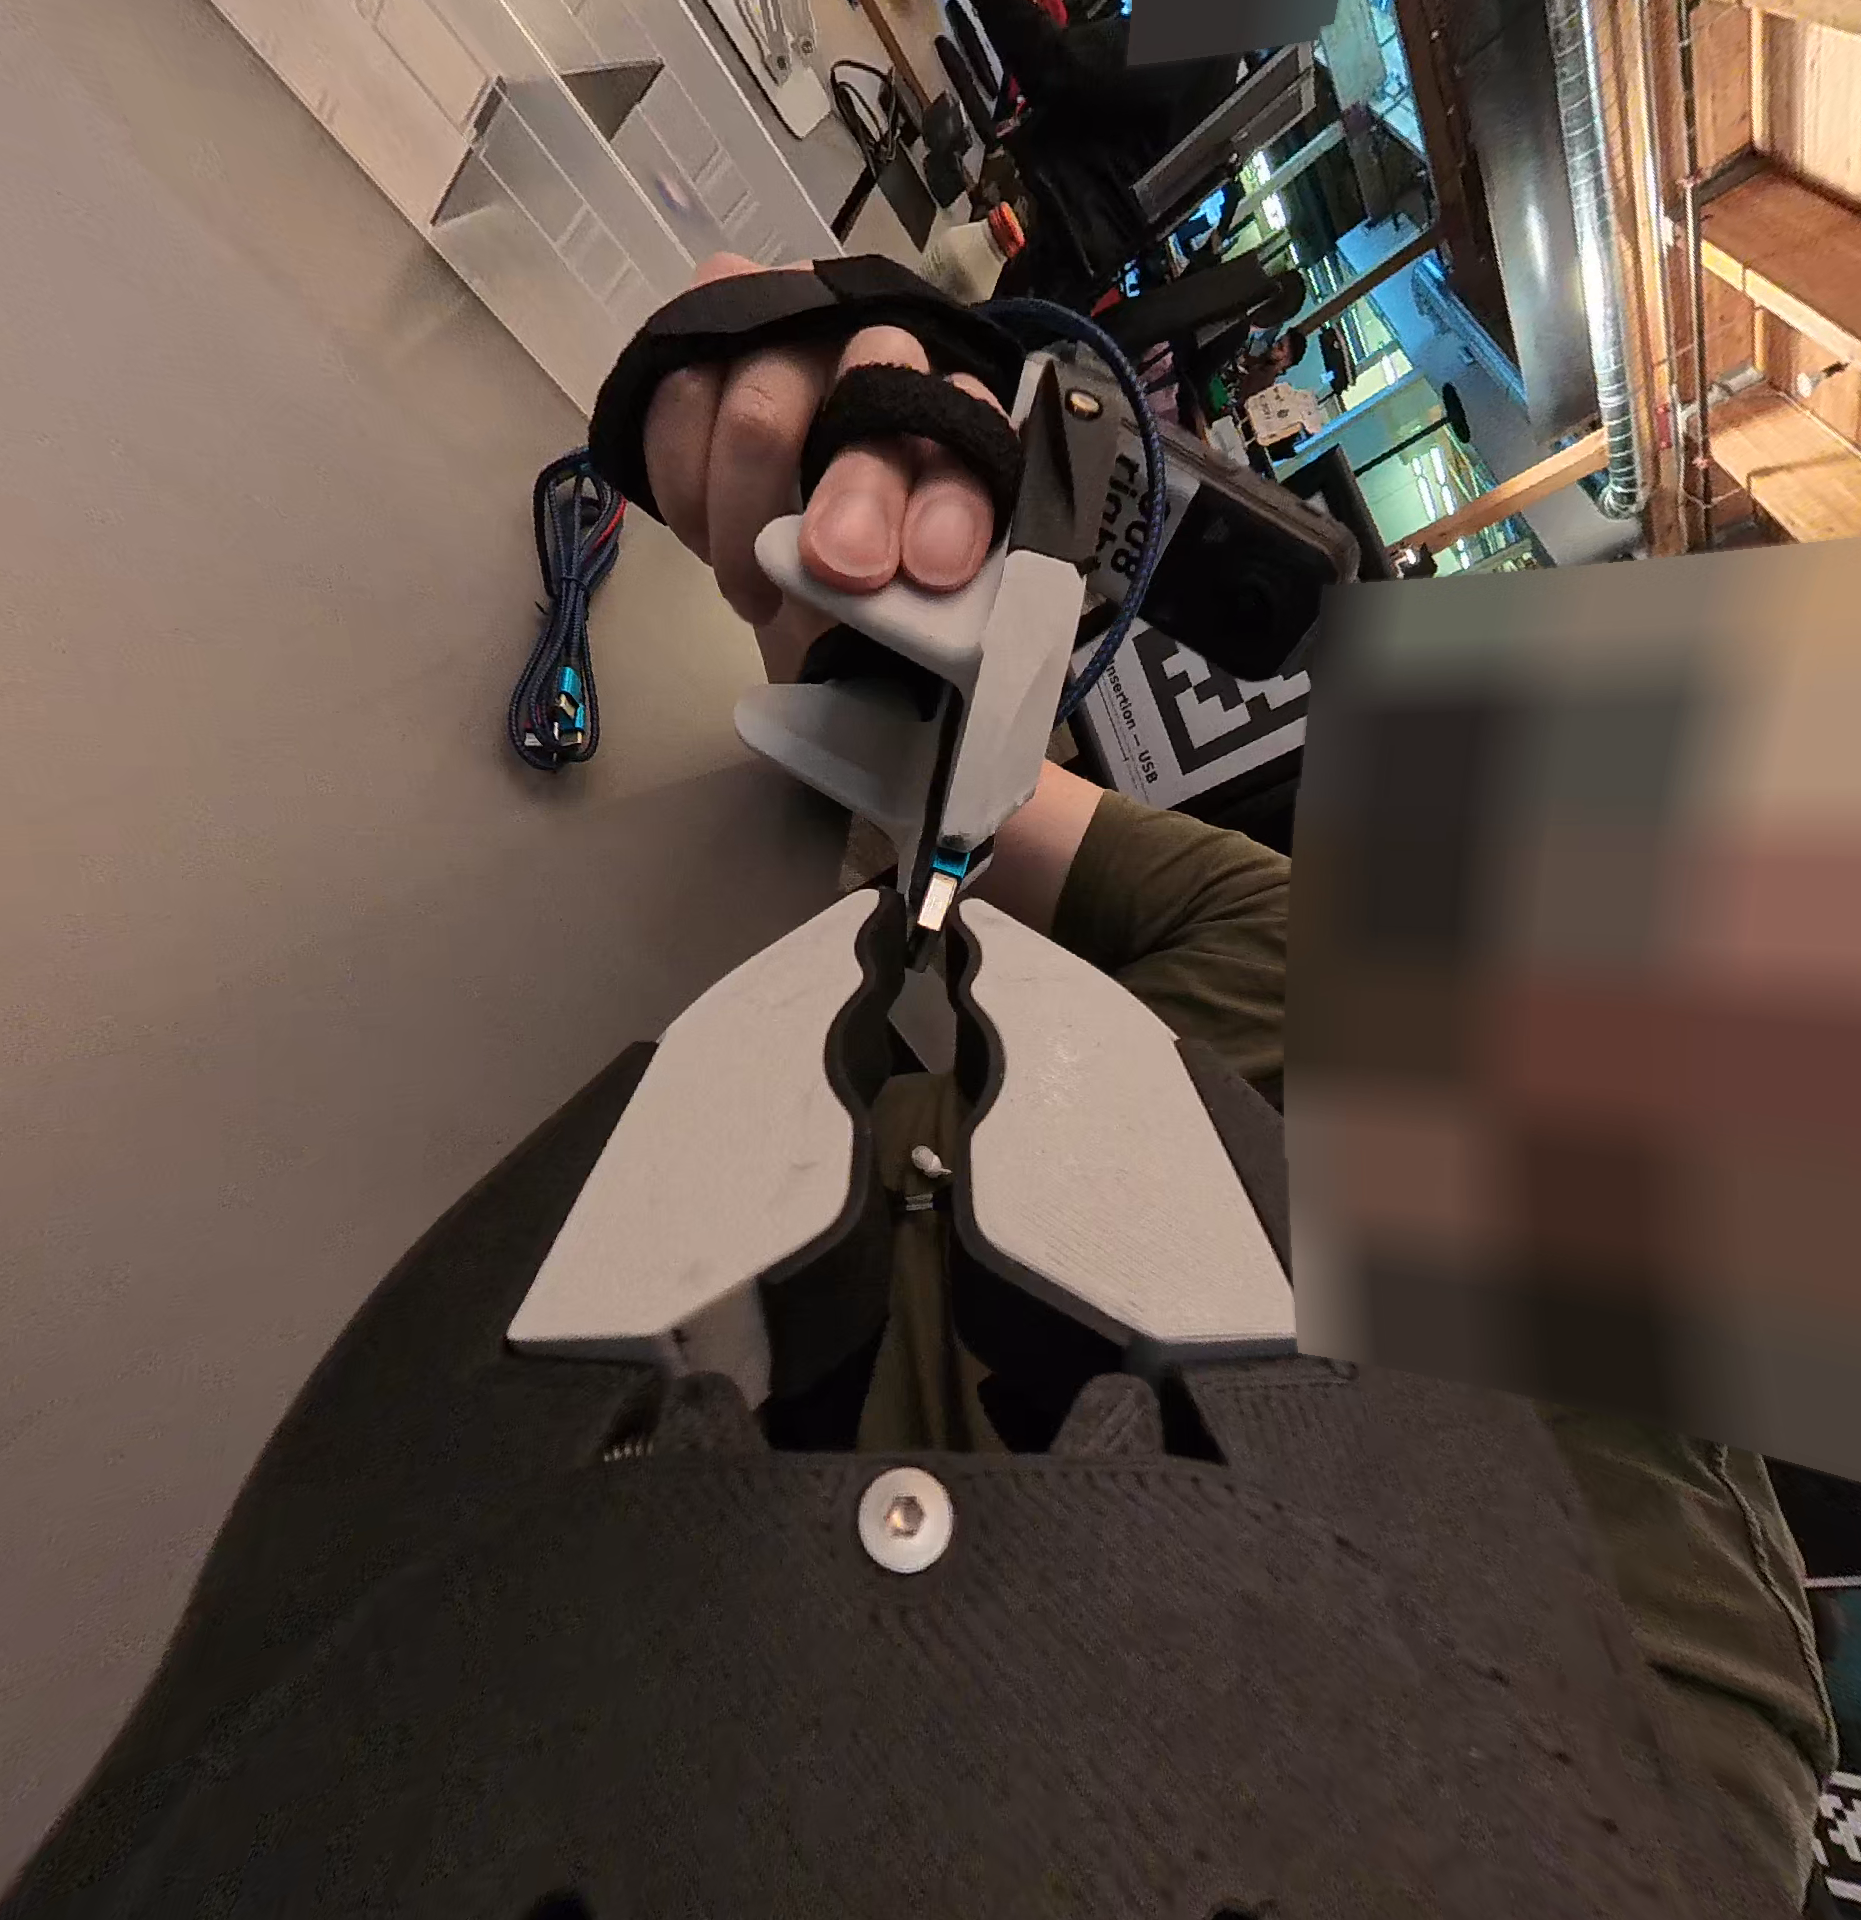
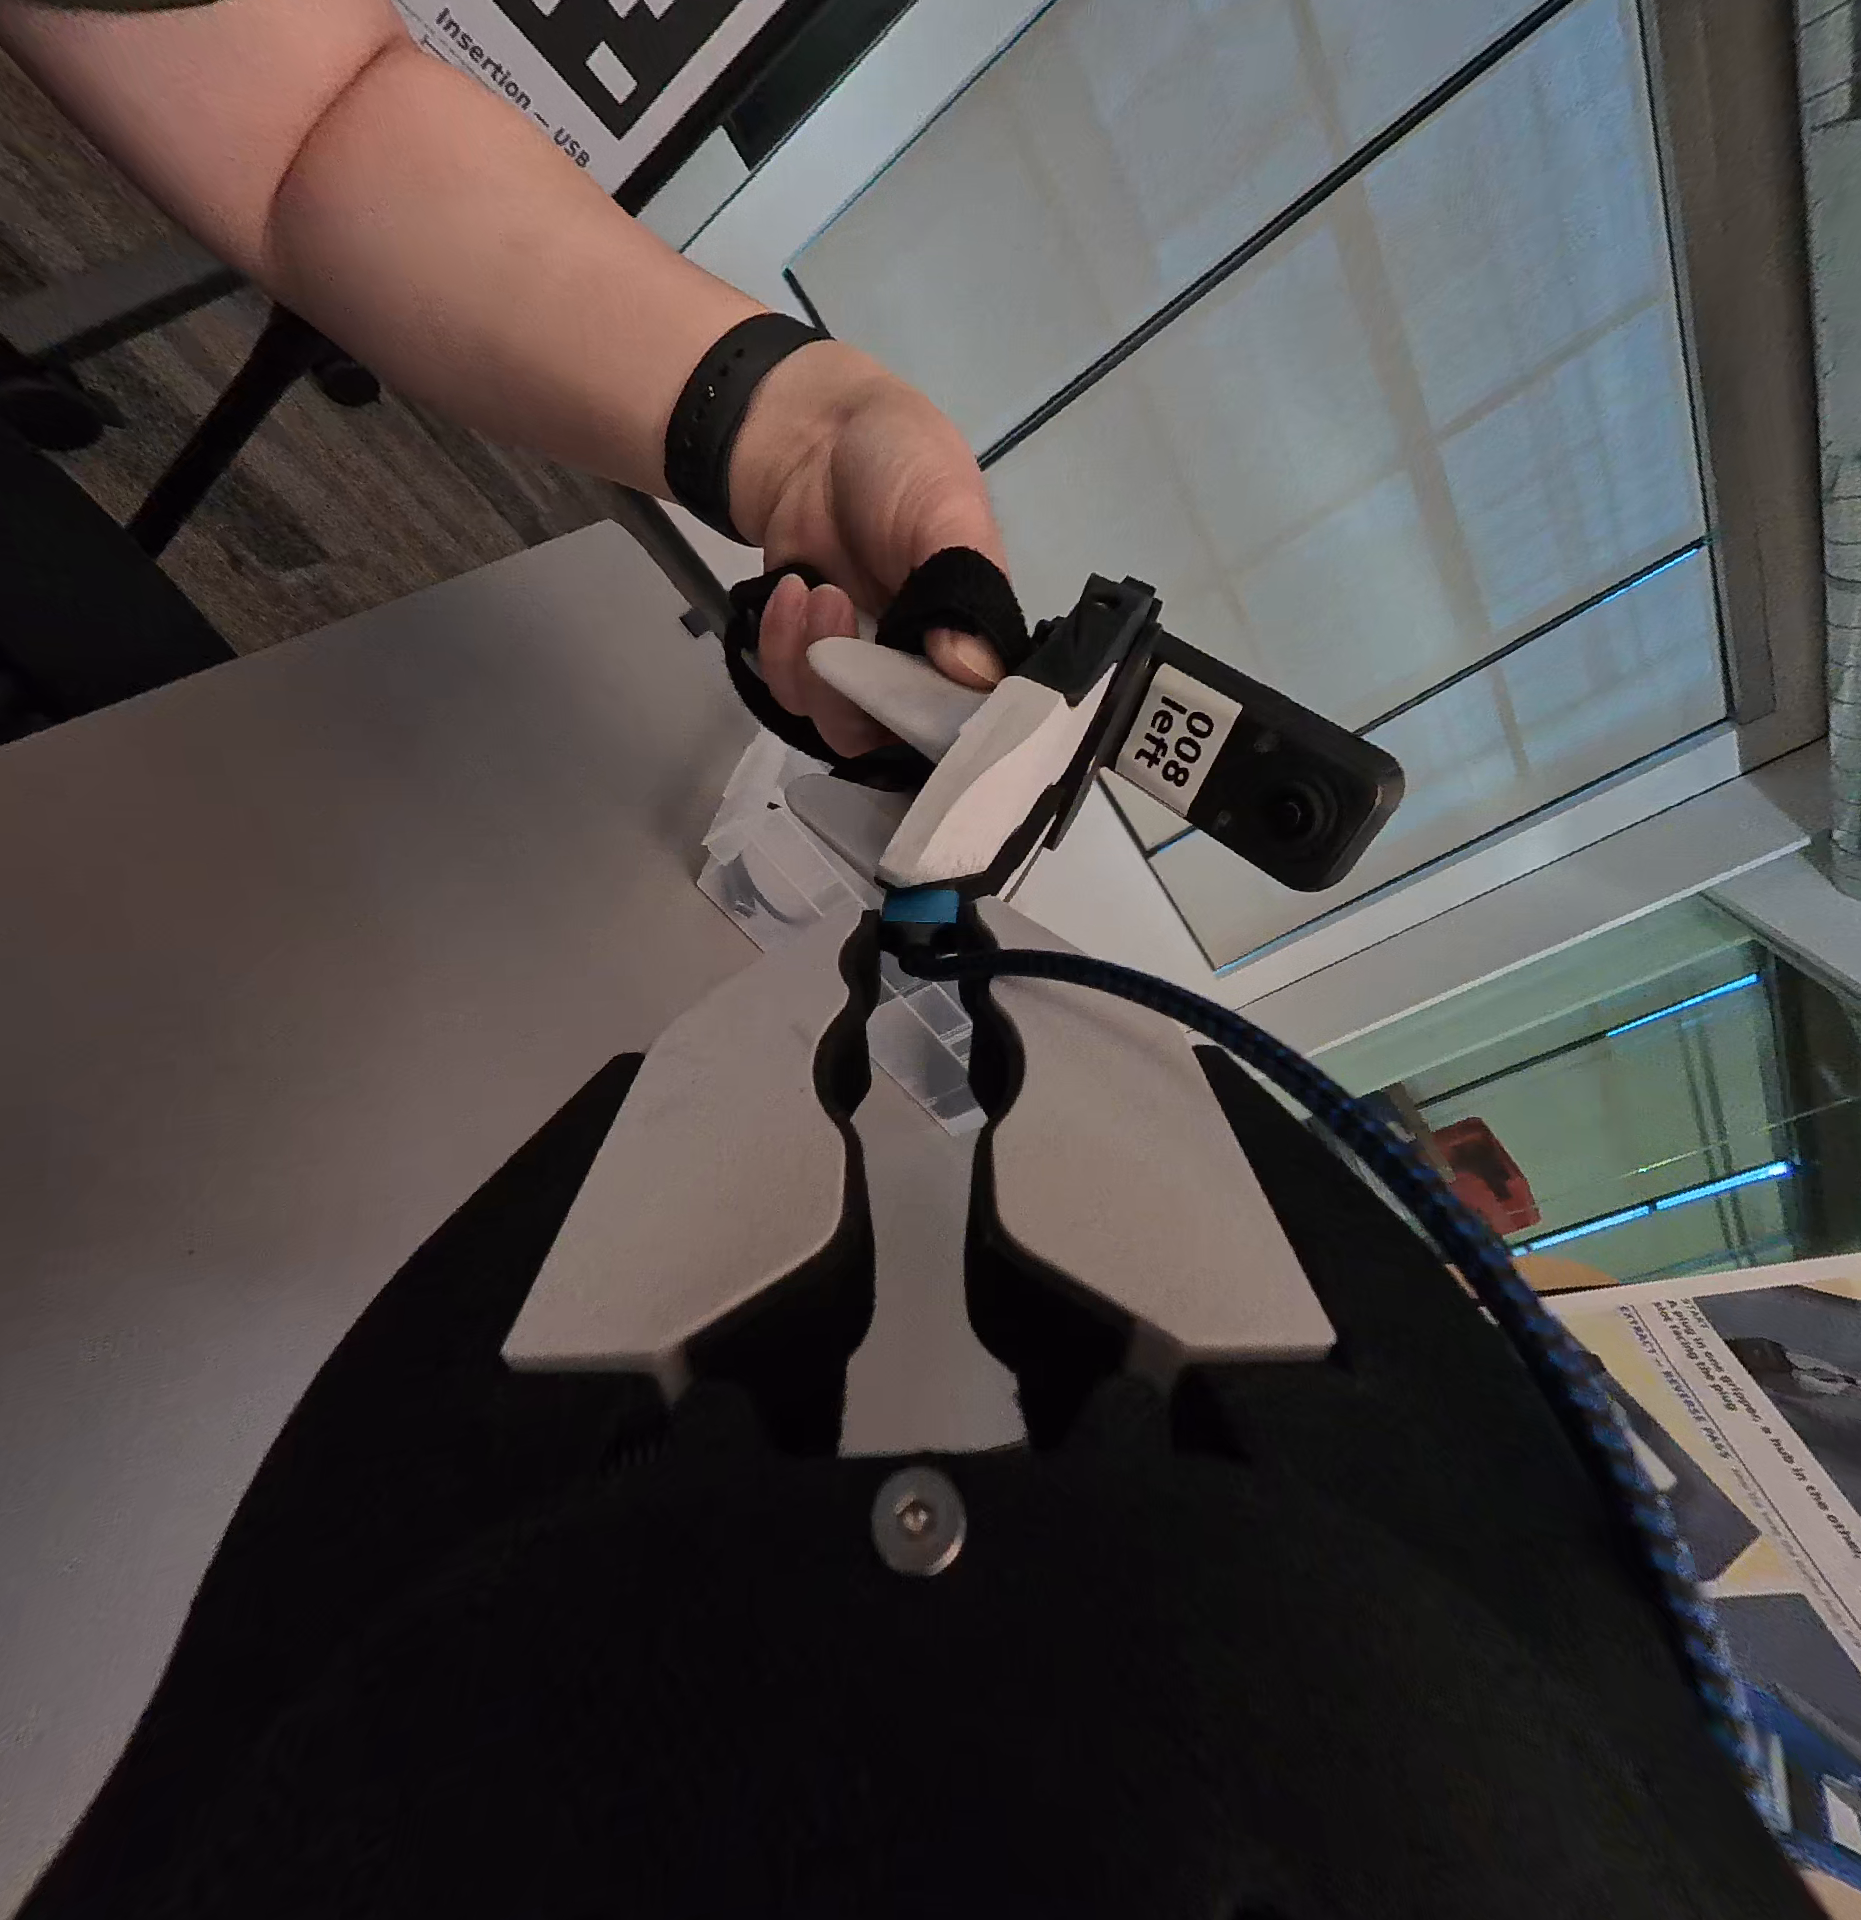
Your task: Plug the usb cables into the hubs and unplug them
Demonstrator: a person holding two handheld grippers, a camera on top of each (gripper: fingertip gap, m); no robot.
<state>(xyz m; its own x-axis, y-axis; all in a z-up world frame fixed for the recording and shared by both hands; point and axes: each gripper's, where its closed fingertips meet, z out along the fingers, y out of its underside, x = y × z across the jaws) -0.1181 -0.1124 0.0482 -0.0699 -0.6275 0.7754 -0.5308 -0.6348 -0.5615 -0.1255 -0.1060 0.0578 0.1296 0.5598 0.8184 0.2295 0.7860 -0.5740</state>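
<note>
Grey counter lies open; past its edge the right tool pinches the cable behind its plug. Plug tip sits inside the left tool, nearly closed; whether it grips, I cannot tell.

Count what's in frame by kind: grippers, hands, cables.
Grippers: 2, left gripper and right gripper
Hands: 2, right hand and left hand
Held cable: 1
Cable bundle: 1
Total: 6

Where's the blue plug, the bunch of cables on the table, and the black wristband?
USB plug (image 1: pixel 947 864): left wrist view, blue housing.
cable bundle (image 1: pixel 565 629): left wrist view, middle of coil.
wristband (image 2: pixel 725 407): right wrist view, strap's middle.
</note>
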